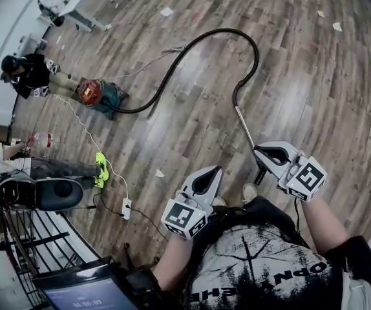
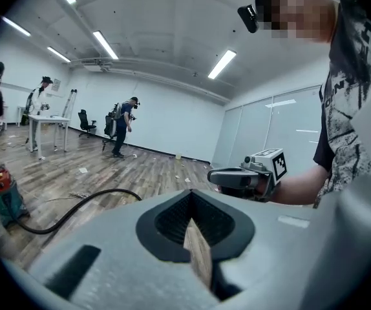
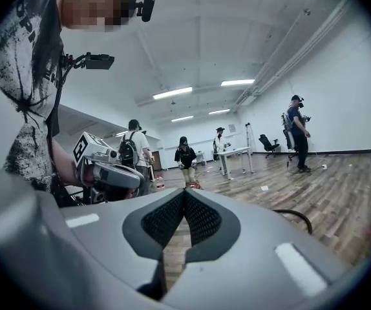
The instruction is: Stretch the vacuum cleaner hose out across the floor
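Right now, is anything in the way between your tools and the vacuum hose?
Nothing visible. The hose's metal wand runs right up to the right tool; only bare floor separates it from the left tool.

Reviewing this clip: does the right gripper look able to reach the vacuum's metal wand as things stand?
Probably yes: the wand lies on bare floor just ahead of the right gripper, nothing between them, though its shut jaws must open first.

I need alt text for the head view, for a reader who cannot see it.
A black vacuum hose curves over the wood floor from a red and teal vacuum cleaner to a metal wand near the person's grippers. The left gripper and right gripper are shut and empty.
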Tool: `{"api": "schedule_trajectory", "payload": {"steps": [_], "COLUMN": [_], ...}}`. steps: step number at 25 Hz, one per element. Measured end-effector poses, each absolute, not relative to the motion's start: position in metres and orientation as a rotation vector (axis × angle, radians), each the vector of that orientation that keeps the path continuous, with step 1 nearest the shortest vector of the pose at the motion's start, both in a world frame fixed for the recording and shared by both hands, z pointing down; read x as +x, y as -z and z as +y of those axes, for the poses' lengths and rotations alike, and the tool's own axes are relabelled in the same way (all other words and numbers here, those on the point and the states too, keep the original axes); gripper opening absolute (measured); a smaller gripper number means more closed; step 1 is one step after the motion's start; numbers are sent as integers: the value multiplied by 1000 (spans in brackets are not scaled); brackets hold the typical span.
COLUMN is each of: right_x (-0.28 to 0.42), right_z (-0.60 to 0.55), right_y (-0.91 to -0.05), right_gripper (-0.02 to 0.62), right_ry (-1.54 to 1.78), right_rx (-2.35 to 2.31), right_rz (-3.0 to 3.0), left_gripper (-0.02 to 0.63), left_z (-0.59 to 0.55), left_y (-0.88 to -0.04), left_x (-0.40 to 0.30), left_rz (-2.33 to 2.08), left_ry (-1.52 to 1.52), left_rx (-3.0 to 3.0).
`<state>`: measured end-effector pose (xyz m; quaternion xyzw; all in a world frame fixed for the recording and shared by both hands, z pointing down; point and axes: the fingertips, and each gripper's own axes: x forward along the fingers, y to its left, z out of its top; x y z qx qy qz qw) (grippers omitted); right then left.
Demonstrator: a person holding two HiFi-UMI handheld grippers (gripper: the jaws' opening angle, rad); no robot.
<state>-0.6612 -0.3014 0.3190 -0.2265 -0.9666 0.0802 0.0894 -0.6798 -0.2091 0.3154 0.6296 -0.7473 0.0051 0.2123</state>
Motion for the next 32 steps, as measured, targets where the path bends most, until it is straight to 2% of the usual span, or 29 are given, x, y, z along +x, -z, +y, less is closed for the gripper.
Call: {"api": "schedule_trajectory", "payload": {"steps": [14,23,27,32], "right_x": [-739,-762,-760,-725], "right_z": [-417,-443,-443,-428], "right_y": [-344,-365,-357,-358], "right_gripper": [6,6,6,6], "right_ry": [-272,-282,-250,-271], "right_rx": [-4,478,515,501], "right_rz": [-2911,-2831,-2814,-2792], "left_gripper": [0,0,0,0], "left_z": [-367,-401,-408,-396], "left_y": [-341,-362,-368,-359], "left_x": [-778,-829,-824,-784], "left_rz": [-1532,-1198,-1132,-1135], "left_ry": [-144,-220,-208,-220], "left_rx": [2252,2481,2485,2463]}}
